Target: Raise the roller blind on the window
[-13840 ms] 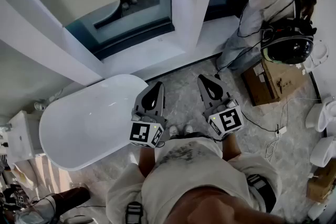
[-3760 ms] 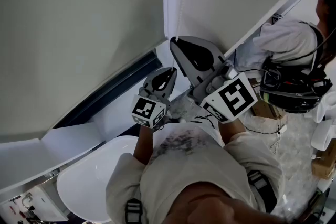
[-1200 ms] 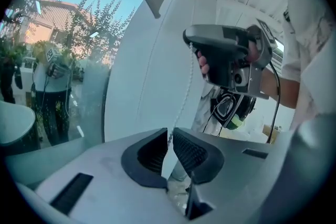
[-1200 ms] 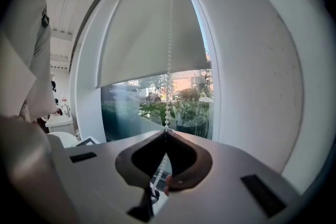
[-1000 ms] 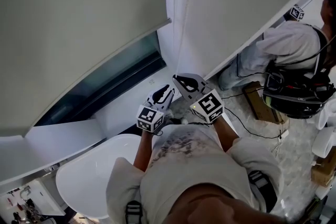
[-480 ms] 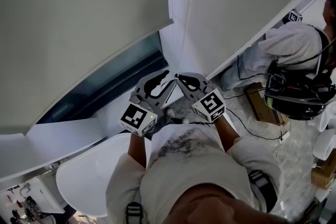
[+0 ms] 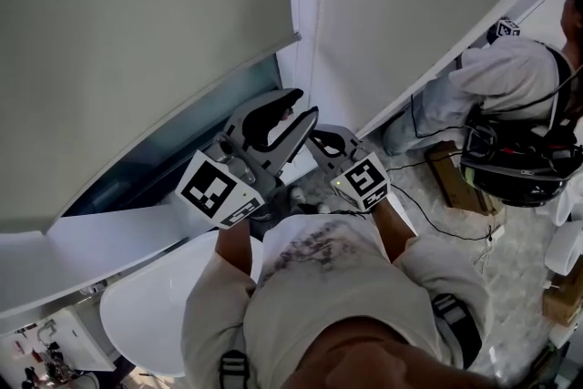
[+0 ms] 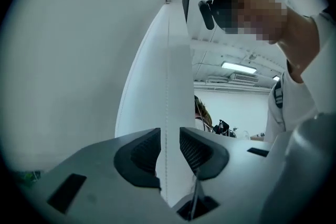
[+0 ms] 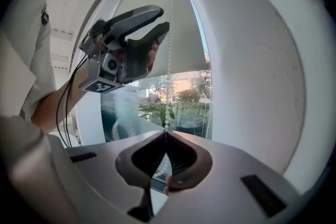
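The pale grey fabric roller blind [image 7: 137, 41] runs out past the head view's top and left edges, so its roller is unseen. The thin white bead chain [image 9: 168, 86] is too fine to trace in the head view. Below the right tool [image 9: 166, 136] its run is hidden by the jaws. The white oval bathtub [image 7: 155, 314] is partly covered by the person's body, and a second person in a white top [image 7: 510, 77] is cut by the right edge.

left hand-held gripper [image 7: 305, 103] above right hand-held gripper [image 7: 316, 138]; bead chain [image 9: 169, 60] between their jaws; bathtub [image 7: 155, 323] below-left
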The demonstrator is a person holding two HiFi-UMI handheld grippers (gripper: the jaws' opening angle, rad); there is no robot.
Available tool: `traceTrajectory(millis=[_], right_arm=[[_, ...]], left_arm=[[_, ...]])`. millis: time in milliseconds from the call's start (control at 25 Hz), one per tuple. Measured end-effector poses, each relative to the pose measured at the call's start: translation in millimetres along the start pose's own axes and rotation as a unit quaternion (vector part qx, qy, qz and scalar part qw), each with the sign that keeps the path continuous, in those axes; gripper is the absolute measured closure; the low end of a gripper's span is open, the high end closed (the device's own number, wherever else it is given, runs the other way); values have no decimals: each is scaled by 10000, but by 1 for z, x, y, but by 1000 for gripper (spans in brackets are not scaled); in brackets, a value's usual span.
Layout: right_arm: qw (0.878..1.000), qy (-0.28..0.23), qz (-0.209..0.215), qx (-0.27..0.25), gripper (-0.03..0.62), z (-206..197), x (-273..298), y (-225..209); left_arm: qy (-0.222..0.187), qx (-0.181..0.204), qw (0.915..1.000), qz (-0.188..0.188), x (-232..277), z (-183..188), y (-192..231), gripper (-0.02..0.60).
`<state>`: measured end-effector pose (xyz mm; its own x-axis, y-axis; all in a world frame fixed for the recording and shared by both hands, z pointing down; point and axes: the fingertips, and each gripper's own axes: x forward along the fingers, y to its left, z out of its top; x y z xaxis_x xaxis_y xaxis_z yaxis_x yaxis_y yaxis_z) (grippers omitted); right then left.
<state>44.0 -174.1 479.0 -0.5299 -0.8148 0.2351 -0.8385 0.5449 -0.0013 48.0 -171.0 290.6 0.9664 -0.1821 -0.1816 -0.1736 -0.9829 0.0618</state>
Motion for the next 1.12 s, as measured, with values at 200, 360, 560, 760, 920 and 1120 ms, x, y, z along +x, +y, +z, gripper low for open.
traceTrajectory(millis=[200,360,560,760,920,1120], right_arm=[[10000,-5,15,0,533,1,3,3],[10000,-9,28,15,533,0,3,2],[10000,4,50,42,533,-2,5,3],[10000,39,52,69,533,-8,7,5],[9995,282,88,59,533,-26,10,8],[9986,500,80,161,533,-48,12,9]], left_arm=[[-40,228,9997,-42,11,26,5,480],[-14,322,9995,-44,21,34,9,482],[-17,368,9993,109,25,35,14,571],[67,420,9987,276,18,25,15,574],[212,386,9983,374,13,8,16,574],[315,231,9983,437,8,-14,17,574]])
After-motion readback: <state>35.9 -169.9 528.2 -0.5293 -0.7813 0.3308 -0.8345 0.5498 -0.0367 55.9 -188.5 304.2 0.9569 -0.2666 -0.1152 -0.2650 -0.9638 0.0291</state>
